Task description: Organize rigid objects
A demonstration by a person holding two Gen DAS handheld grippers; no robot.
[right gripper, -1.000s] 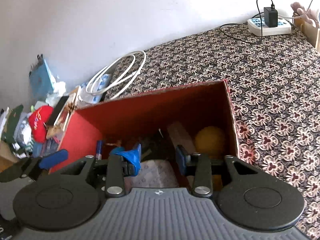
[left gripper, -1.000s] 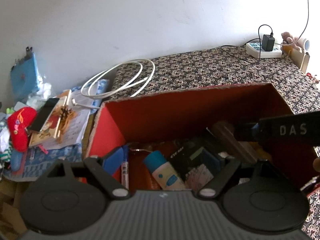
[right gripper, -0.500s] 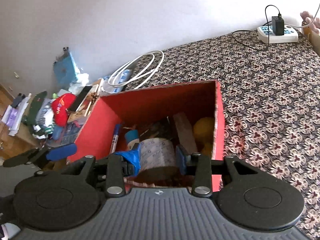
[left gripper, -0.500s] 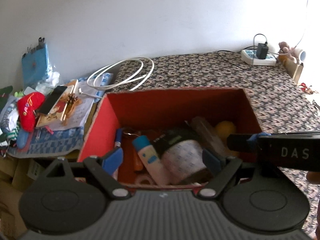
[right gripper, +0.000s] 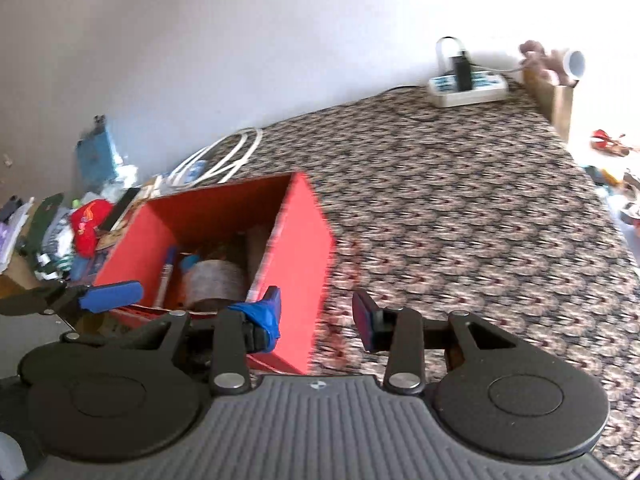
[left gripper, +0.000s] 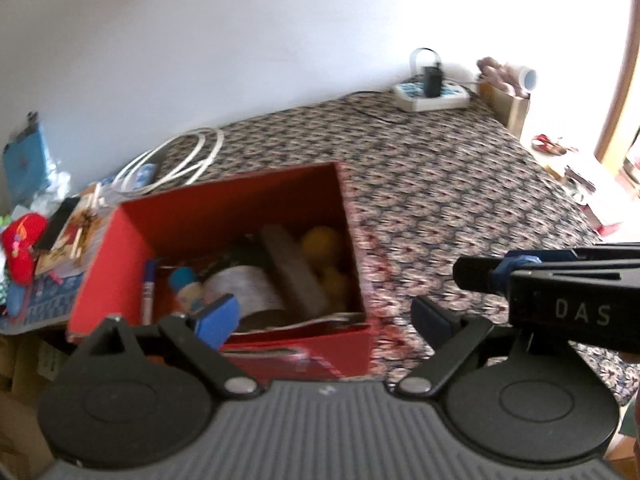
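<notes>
A red cardboard box (left gripper: 120,264) (right gripper: 296,264) sits on a patterned cloth surface. It holds a patterned roll (left gripper: 244,288) (right gripper: 216,280), a blue-capped tube (left gripper: 186,284), a marker (left gripper: 149,292) (right gripper: 167,272), a brown block (left gripper: 292,268) and yellow balls (left gripper: 320,240). My left gripper (left gripper: 324,316) is open and empty, above the box's near edge. My right gripper (right gripper: 318,314) is open and empty, above the box's right wall. The right gripper also shows in the left wrist view (left gripper: 480,272); the left one shows in the right wrist view (right gripper: 112,294).
A coiled white cable (left gripper: 180,160) (right gripper: 224,156) lies behind the box. A power strip with a charger (left gripper: 430,90) (right gripper: 466,84) sits at the far edge. A red plush (left gripper: 20,240), a phone, papers and a blue case (right gripper: 94,152) crowd the left. The cloth (right gripper: 460,220) spreads to the right.
Both grippers have pulled back and up from inside the box, and the view has swung right. The right gripper's jaws have opened wider. The patterned roll now lies in the box.
</notes>
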